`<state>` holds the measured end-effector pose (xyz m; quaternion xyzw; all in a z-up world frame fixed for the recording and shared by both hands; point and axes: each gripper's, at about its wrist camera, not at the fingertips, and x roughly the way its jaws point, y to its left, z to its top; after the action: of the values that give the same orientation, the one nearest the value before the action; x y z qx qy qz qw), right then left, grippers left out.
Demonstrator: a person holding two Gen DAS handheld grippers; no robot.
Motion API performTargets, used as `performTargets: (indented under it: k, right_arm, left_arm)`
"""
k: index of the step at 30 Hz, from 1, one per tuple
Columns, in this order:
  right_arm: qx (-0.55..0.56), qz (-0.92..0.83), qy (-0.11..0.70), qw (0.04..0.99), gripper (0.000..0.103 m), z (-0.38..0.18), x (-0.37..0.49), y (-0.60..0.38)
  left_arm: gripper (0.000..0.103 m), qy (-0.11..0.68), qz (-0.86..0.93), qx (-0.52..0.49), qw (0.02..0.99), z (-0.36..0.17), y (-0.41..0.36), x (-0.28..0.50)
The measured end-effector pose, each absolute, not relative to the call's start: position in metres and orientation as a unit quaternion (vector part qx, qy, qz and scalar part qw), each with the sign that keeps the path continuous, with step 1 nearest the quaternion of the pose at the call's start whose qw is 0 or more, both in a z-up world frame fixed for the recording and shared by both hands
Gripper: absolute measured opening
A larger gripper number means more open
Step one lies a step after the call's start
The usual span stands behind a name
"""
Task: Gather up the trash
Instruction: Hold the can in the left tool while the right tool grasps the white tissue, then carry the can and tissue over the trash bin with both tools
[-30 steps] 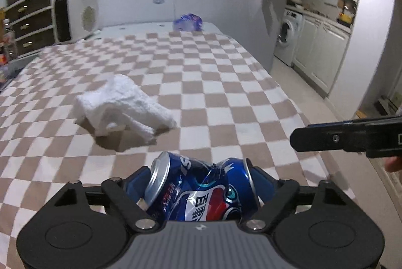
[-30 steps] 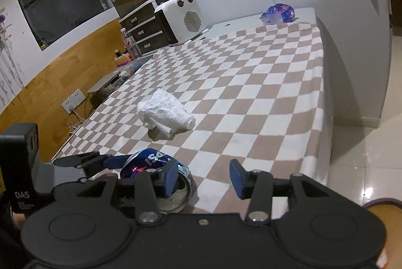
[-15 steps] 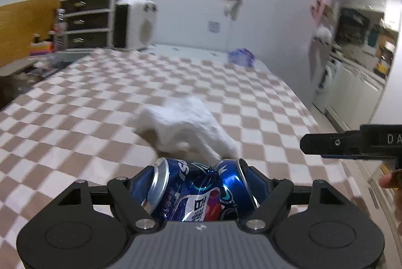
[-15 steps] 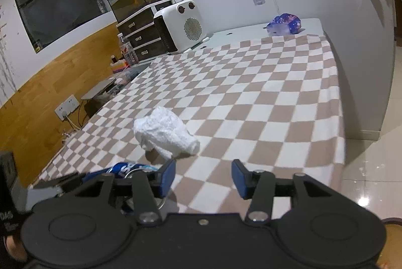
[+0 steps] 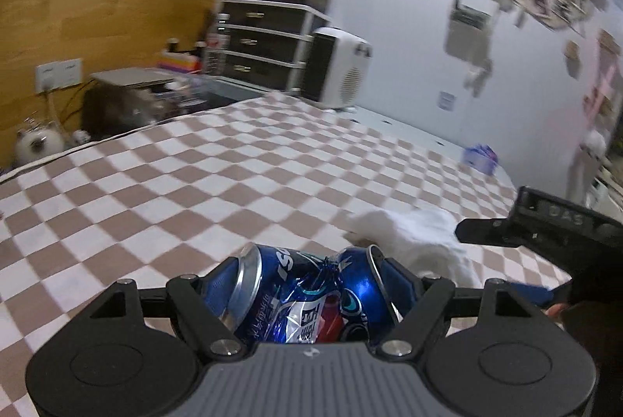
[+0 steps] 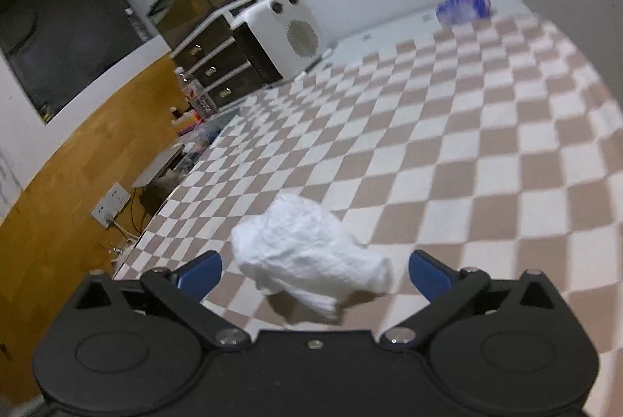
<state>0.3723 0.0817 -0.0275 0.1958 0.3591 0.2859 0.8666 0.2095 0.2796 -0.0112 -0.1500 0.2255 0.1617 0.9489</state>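
My left gripper (image 5: pixel 311 284) clamps a crushed blue can (image 5: pixel 307 294); my right gripper (image 6: pixel 313 271) is spread around a white tissue wad (image 6: pixel 311 253).

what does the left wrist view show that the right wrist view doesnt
Only the left wrist view shows the crushed blue can, clamped in the left gripper, and the right gripper from the side. Only the right wrist view shows the right gripper open, its fingers either side of the tissue wad. Both show the wad, checkered cloth, white heater and drawers.
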Motion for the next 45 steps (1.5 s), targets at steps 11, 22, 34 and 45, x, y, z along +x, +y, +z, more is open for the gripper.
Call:
performTargets:
  k: [11,22,34,45]
  right_arm:
    - [0.194,0.278,0.393,0.855,0.103,-0.043,0.397,0.151]
    - [0.097,0.235,0.34,0.905,0.045,-0.048,0.397,0.173]
    - [0.11,0.27,0.355,0.888,0.011,-0.041,0.372,0.12]
    - [0.077,0.29,0.346,0.889,0.01,-0.025,0.303,0.058]
  left_arm:
    - [0.079,0.197,0.198,-0.194,0.94,-0.007,0.298,0.197]
    - [0.079,0.207,0.202,-0.187,0.939,-0.008,0.295,0.202]
    - [0.079,0.215,0.188,-0.16,0.945,-0.008,0.282,0.204]
    - [0.079,0.236,0.164,-0.126,0.949,-0.006,0.227,0.18]
